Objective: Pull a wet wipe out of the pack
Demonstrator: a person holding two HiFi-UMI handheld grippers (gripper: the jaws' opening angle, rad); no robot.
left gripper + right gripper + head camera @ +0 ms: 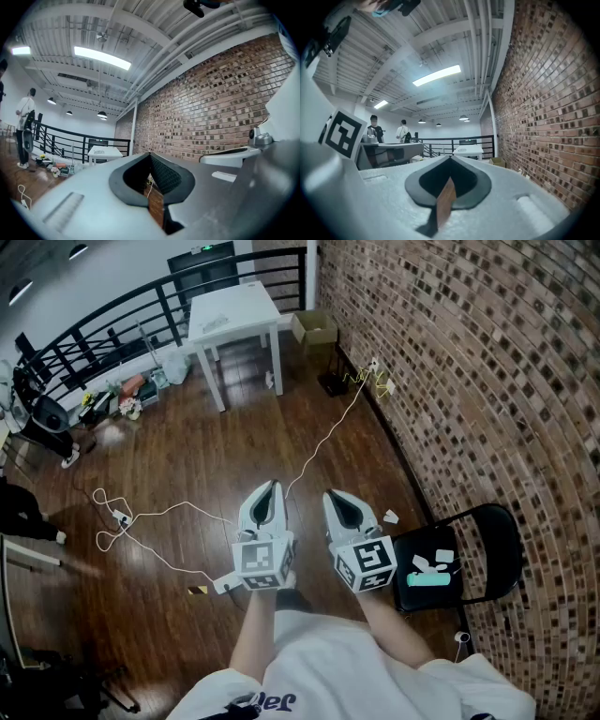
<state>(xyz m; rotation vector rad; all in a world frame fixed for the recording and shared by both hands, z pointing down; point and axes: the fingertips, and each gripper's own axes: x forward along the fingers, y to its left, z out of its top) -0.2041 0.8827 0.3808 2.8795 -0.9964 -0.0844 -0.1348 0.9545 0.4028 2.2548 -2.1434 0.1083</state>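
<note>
Head view has the left tool (271, 488) and right tool (336, 497) side by side just left of the black chair (494, 538), pointing level, each with jaws closed together and empty. The wet wipe pack (427, 578) lies on the chair's seat, near the right tool, untouched

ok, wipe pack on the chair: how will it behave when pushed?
Likely light: the wipe pack looks small and flat, so it may slide on the smooth chair seat. Probably soft rather than rigid, though it's too small here to be sure.
</note>
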